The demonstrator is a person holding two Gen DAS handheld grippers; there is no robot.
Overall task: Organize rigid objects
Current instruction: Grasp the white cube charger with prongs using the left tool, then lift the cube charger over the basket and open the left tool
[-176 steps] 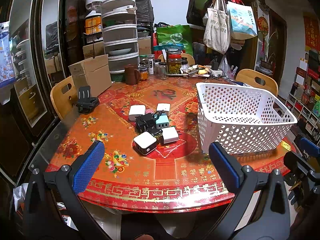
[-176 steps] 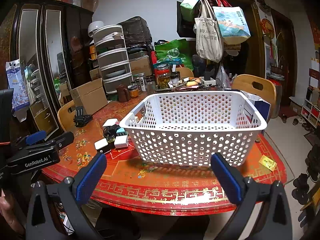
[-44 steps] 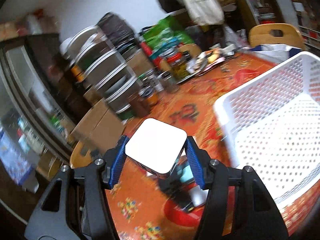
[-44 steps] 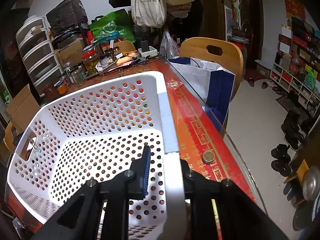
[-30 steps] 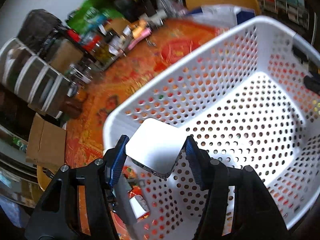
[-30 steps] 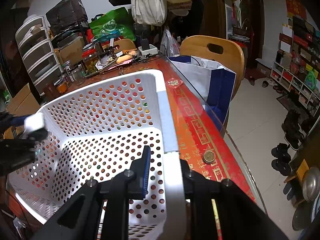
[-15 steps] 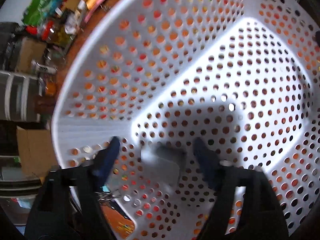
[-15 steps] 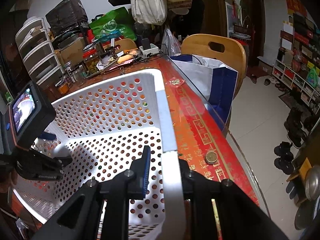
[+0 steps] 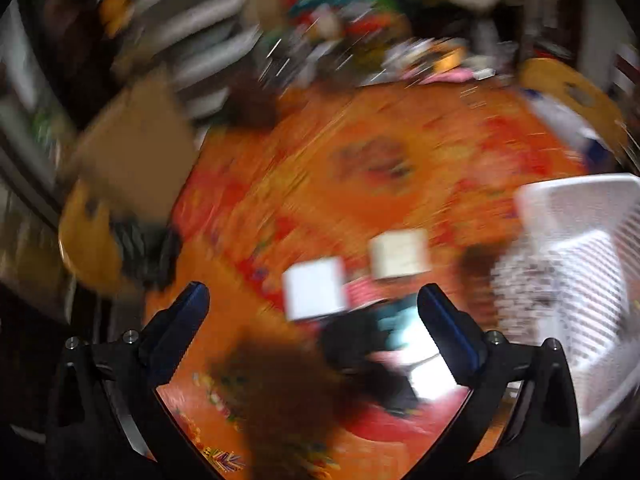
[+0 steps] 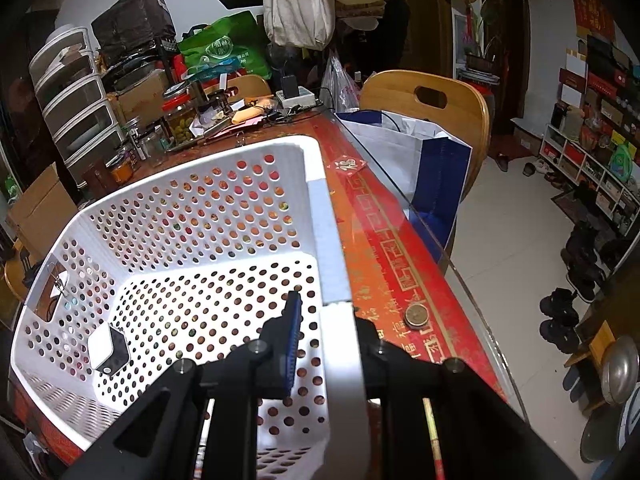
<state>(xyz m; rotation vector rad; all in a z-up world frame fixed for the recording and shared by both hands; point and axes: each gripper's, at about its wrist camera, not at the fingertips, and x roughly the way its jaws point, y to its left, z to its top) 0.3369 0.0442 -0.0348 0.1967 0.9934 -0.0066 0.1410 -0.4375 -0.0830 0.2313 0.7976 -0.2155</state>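
Note:
My right gripper is shut on the right rim of the white perforated basket. A white square charger lies on the basket floor near its left wall. The left wrist view is heavily blurred by motion. There my left gripper hangs above the table, its jaws opening wide with nothing between them. Below it is the pile of chargers: two white ones, a black one and a teal one. The basket sits at that view's right edge.
The round table has a red-and-orange patterned cover. A cardboard box and a black clamp-like thing sit at the left. Jars and clutter line the far side. A wooden chair with a paper bag stands right of the basket. A coin lies by the rim.
My left gripper let go of the white charger inside the basket, spread wide and swung out left over the charger pile. The right gripper has kept still on the rim.

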